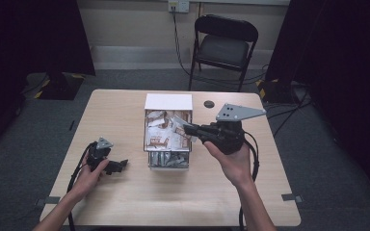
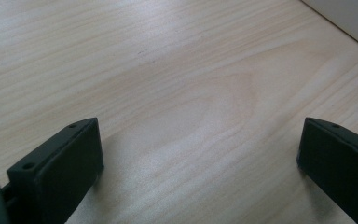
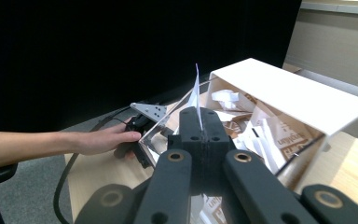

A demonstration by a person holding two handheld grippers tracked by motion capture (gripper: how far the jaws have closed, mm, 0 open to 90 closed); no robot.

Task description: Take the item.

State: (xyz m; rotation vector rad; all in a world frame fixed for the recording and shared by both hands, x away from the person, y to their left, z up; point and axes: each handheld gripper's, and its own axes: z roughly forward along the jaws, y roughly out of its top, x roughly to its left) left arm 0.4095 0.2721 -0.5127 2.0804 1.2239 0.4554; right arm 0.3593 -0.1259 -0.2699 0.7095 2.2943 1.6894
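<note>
White sachet point(image 3: 196, 91) you're pinching edge-up in closed R gripper point(image 3: 199, 122), above box point(image 3: 289, 95); L gripper point(image 2: 200, 163) idling wide open, empty.

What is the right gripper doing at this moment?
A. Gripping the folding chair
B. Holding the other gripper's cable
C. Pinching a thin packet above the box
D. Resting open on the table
C: the right gripper has its jaws closed on a thin white packet standing edge-up above the packet-filled box.

Left gripper point(image 1: 118, 166) low beside its hand point(image 1: 92, 169), jaws wide apart; right gripper point(image 1: 187, 128) raised (jaws pinched together).
</note>
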